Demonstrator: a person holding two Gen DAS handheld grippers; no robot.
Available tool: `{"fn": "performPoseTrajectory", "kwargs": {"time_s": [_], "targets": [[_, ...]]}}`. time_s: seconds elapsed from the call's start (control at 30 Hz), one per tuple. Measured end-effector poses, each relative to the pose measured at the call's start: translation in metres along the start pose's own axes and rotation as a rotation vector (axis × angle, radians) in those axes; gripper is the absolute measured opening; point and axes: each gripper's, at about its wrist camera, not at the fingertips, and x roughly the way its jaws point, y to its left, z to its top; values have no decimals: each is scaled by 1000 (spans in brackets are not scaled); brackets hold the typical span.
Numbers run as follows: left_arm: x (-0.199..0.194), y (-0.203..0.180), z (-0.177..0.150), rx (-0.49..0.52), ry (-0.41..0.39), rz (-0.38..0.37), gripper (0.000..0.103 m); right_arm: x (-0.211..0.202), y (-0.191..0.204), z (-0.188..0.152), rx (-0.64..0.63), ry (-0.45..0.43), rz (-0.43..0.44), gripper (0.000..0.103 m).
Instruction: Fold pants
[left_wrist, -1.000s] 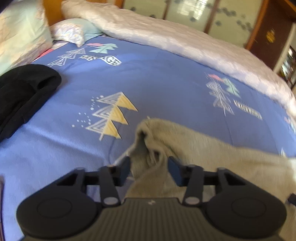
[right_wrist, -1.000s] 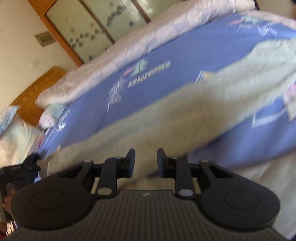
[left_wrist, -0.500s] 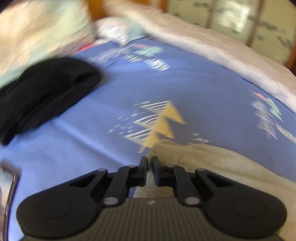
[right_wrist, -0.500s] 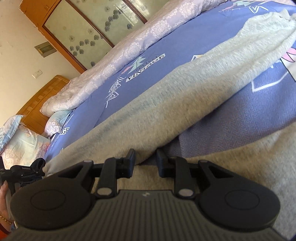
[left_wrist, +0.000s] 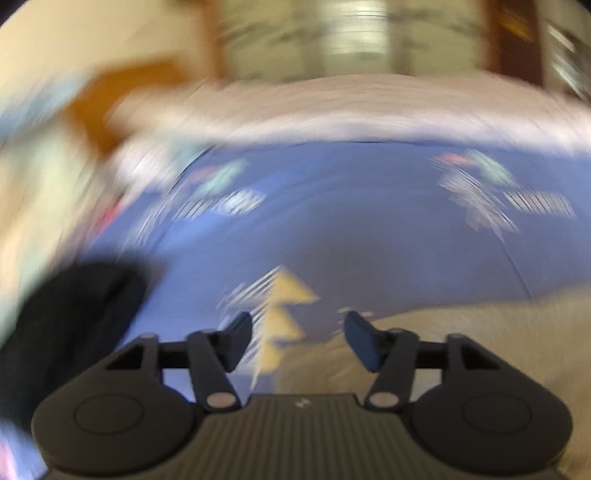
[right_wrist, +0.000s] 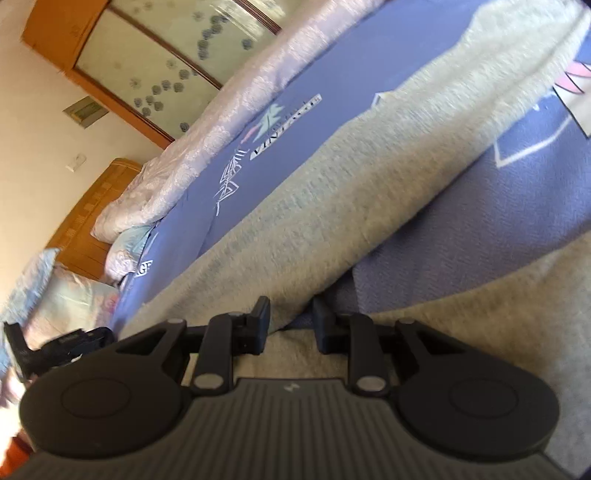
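My left gripper (left_wrist: 298, 334) is opening, its jaws apart over the blue patterned bedsheet (left_wrist: 369, 236) with nothing between them; the pale grey-beige knit pants (left_wrist: 461, 332) lie just beside its right finger. That view is smeared, but the dark mass at the left looks like a black garment (left_wrist: 66, 325). My right gripper (right_wrist: 291, 325) stands narrow around a fold of the pants (right_wrist: 332, 192), which stretch across the bed; I cannot tell whether the pads press the cloth.
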Motion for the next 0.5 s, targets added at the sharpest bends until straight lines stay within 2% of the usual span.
{"fn": "performPoseTrajectory", "kwargs": {"time_s": [0.1,0.2,0.23,0.3,0.37,0.43,0.5], "targets": [[7,-40,-2,243,-46,-18,59,-21,4,18,-69,-44,-26,30],[15,-64,0,371,-37,-100,65,-42,2,58,-118,-121,-117,30],[18,-70,1,400,-31,-116,69,-47,-1,75,-130,-151,-173,30],[23,-77,2,441,-18,-129,69,-54,-6,111,-158,-210,-292,31],[33,-81,5,468,4,-135,69,-53,-14,149,-152,-236,-417,37],[41,-84,8,486,25,-145,64,-47,-28,185,-97,-227,-531,39],[46,-84,7,498,41,-156,59,-40,-42,212,-37,-234,-584,39]]}}
